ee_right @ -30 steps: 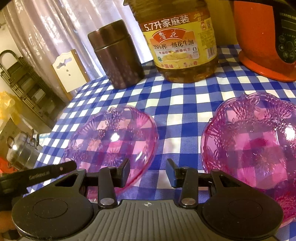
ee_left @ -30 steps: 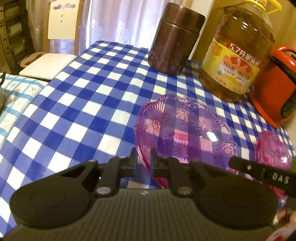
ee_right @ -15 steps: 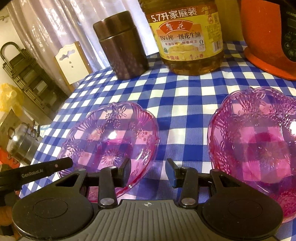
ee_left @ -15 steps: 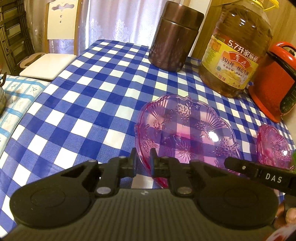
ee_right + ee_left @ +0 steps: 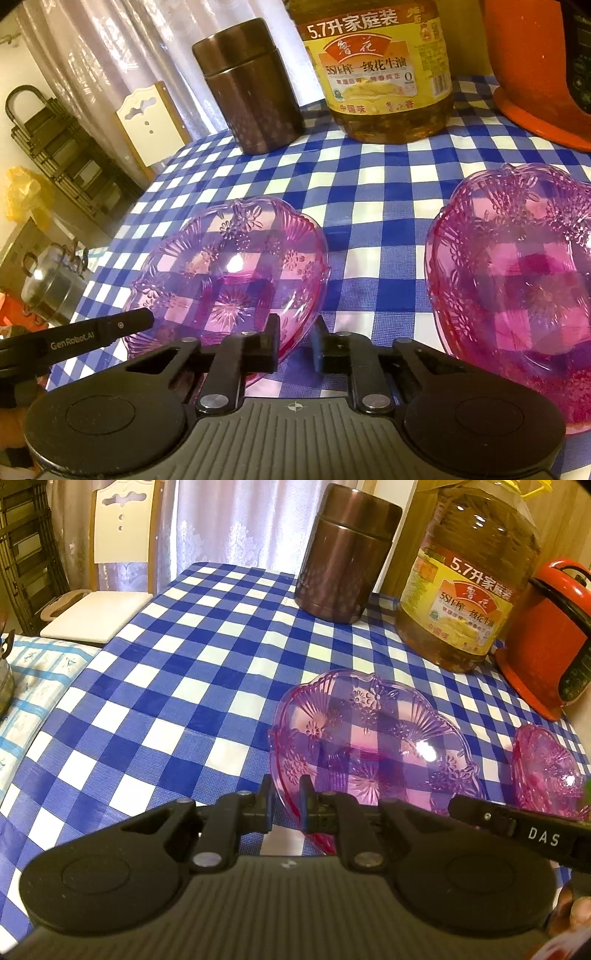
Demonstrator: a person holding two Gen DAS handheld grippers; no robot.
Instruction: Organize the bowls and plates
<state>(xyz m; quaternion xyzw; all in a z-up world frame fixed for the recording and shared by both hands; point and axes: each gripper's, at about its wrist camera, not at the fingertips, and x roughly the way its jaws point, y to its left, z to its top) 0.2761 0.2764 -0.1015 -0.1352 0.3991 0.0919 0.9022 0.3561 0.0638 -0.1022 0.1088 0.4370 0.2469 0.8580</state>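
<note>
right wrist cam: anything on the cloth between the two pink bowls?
Nothing. Between the left pink bowl and the right pink bowl, only bare checkered tablecloth shows in the right wrist view.

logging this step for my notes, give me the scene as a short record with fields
surface: blue and white checked tablecloth
bowls: two clear pink flower-patterned plastic bowls, left bowl and right bowl, apart, both upright
left gripper: shut on left bowl's near rim
right gripper: jaws closing, left bowl's edge just inside the gap, not pinched
back row: brown metal canister, large cooking oil bottle, red cooker
stacked: not yet
</note>
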